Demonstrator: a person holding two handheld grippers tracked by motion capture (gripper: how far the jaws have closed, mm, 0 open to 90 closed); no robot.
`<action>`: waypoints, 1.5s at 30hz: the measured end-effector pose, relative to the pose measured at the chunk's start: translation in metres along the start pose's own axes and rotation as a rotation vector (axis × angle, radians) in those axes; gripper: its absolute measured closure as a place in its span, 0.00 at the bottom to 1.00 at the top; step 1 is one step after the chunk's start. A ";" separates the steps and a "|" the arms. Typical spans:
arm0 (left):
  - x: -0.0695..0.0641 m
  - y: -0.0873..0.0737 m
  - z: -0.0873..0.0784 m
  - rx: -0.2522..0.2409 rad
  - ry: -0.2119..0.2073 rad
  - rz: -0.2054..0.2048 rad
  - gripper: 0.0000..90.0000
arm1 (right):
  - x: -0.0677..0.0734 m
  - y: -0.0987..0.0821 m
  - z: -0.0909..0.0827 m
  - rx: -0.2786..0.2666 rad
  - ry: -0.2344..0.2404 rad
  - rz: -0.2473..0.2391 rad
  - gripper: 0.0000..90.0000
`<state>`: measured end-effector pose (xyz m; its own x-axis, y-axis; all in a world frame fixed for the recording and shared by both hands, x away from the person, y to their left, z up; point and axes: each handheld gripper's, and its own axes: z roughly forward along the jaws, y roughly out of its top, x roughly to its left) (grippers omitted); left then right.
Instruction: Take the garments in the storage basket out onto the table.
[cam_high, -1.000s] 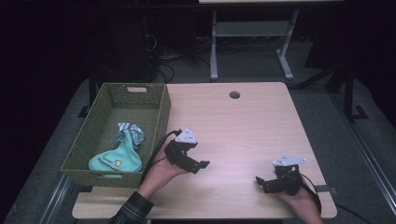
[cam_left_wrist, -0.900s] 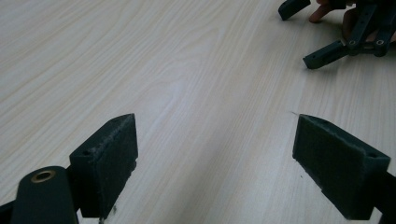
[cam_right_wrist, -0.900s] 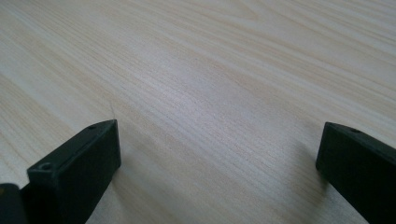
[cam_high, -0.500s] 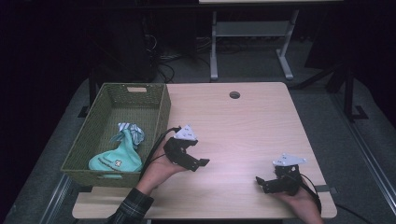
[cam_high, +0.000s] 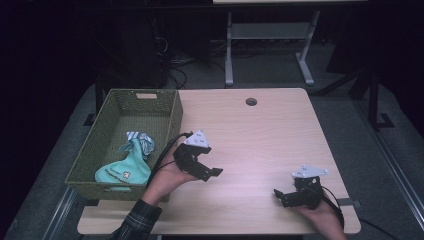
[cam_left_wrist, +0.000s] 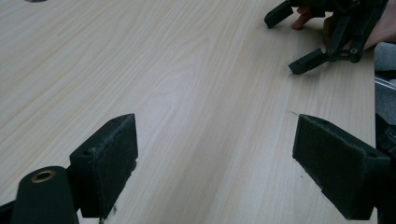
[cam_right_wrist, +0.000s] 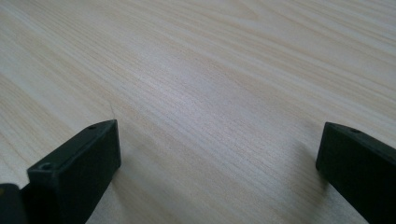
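My left gripper (cam_high: 209, 174) hovers over the light wood table (cam_high: 260, 135), just right of the green woven basket (cam_high: 173, 117), held by a hand with a plaid sleeve. Its jaws stand wide apart with bare wood between them in the left gripper view (cam_left_wrist: 217, 158). My right gripper (cam_high: 281, 196) rests near the table's front right edge, jaws pointing left. It is open too, with nothing between its jaws (cam_right_wrist: 219, 158). The left gripper view also shows the right gripper (cam_left_wrist: 289, 39) at its top right. A teal cloth bag (cam_high: 125, 167) and a striped cloth (cam_high: 141, 140) lie in the basket.
A round cable hole (cam_high: 251, 101) sits near the table's far edge. Behind the table stands a grey metal frame (cam_high: 270, 35) on dark floor. Bare wood stretches between the two grippers and toward the back.
My left gripper has drifted slightly left and away, toward the basket. The right gripper has stayed where it was.
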<state>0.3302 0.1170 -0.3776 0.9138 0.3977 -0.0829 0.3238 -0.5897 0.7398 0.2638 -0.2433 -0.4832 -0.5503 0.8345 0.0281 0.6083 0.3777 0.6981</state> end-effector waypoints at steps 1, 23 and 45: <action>0.000 0.000 -0.001 0.000 0.003 -0.006 0.15 | 0.000 0.000 0.000 0.000 0.000 0.001 0.00; 0.009 0.002 -0.028 -0.024 0.026 -0.028 0.16 | 0.000 0.000 0.000 0.000 0.000 0.001 0.00; 0.027 -0.010 -0.059 -0.037 0.106 -0.067 0.16 | 0.000 0.000 0.000 0.000 0.000 0.001 0.00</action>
<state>0.3373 0.1754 -0.3476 0.8584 0.5091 -0.0633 0.3725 -0.5336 0.7593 0.2638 -0.2432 -0.4832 -0.5494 0.8350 0.0291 0.6092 0.3765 0.6979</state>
